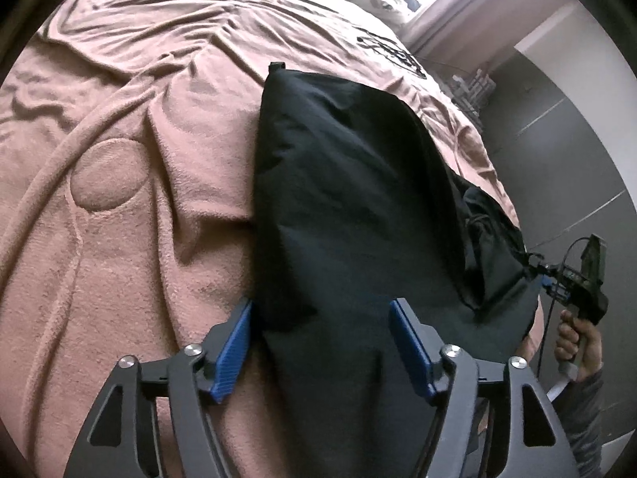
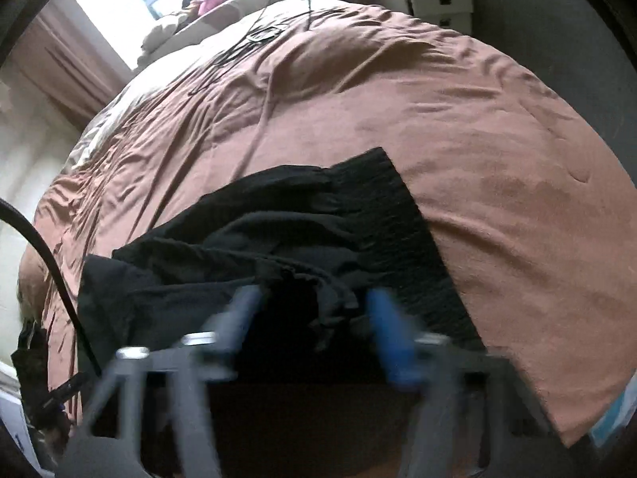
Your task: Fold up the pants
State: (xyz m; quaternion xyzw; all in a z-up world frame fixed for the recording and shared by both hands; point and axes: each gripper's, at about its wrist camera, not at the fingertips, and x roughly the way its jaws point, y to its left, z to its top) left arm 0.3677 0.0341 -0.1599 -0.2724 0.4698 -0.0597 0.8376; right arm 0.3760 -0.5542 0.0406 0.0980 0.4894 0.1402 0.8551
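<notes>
The black pants [image 1: 350,183] lie soft and limp on the bed [image 1: 119,199]; best taken at the hem, toward six o'clock. The left tongs [image 1: 320,342] stand spread over the cloth; the right tongs [image 2: 314,318] are blurred, so I cannot tell their state.

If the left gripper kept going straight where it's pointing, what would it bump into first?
Most likely the black fabric pants on the pink fuzzy blanket. The left gripper points down with open jaws, the cloth already lying between them, though how close is unclear.
</notes>
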